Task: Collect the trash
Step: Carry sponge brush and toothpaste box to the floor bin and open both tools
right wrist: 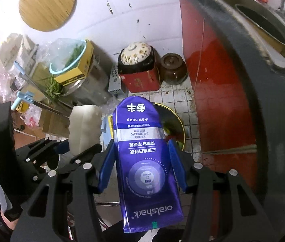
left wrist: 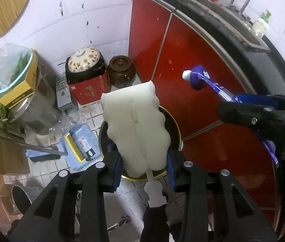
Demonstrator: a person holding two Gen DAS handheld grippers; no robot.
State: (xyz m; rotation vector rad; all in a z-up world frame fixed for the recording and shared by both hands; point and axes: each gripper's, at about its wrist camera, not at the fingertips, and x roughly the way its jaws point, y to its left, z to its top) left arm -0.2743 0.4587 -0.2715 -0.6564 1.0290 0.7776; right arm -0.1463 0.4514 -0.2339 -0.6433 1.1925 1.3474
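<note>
Kitchen floor [left wrist: 94, 109], grimy tile. Your round bin [left wrist: 174, 125] sits at 12 o'clock below both grippers. Left gripper [left wrist: 144, 171] pinches white pouch [left wrist: 136, 121], long axis forward, directly over it. Right gripper [right wrist: 142, 167] clamps purple toothpaste tube [right wrist: 140, 141], slightly farther.

Open bin [left wrist: 177, 130] beside red cabinet [left wrist: 192, 60]

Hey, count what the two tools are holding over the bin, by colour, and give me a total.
White: 1, the squashed plastic bottle in the left tool.
Purple: 1, the toothpaste tube in the right tool.
Total: 2, both above the round bin.
</note>
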